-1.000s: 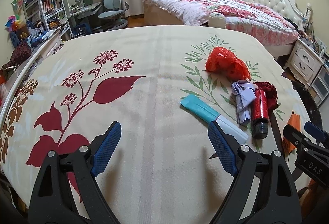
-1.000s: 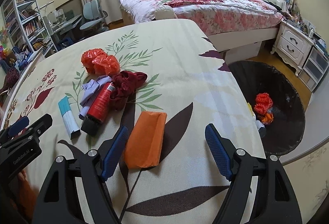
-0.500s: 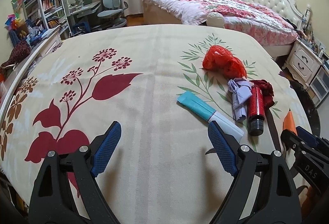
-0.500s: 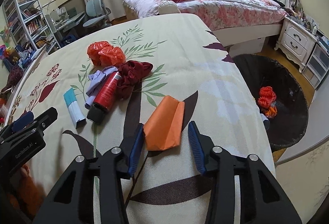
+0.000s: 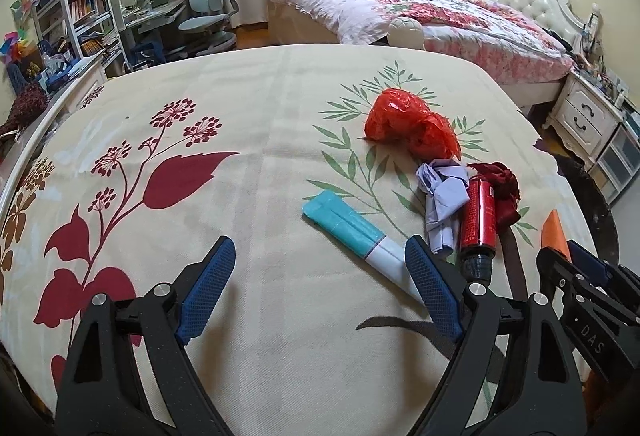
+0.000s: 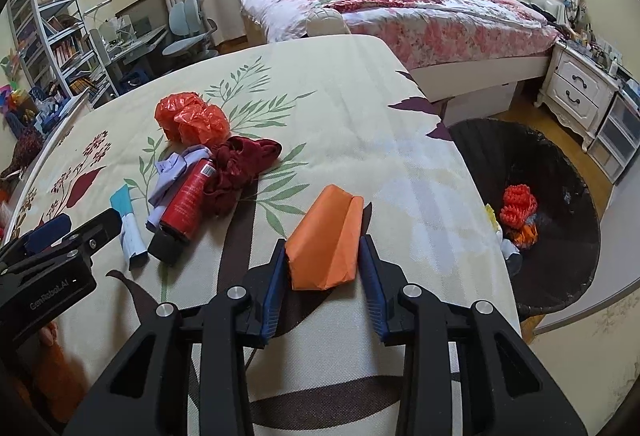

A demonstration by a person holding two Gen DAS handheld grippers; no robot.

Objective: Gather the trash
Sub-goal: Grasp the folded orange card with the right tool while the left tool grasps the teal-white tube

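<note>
Your right gripper (image 6: 323,263): clamped on orange folded paper (image 6: 326,236) | your left gripper (image 5: 318,284): jaws spread, empty, over tablecloth (image 5: 256,156)

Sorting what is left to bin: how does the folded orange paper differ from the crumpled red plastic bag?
The folded orange paper has flat faces and sharp creases; the crumpled red plastic bag is a glossy, rounded wad. The paper is pinched between the right gripper pads near the bedspread's edge; the bag lies untouched farther back on the leaf print. Both are on the cream bedspread, outside the dark basket.
</note>
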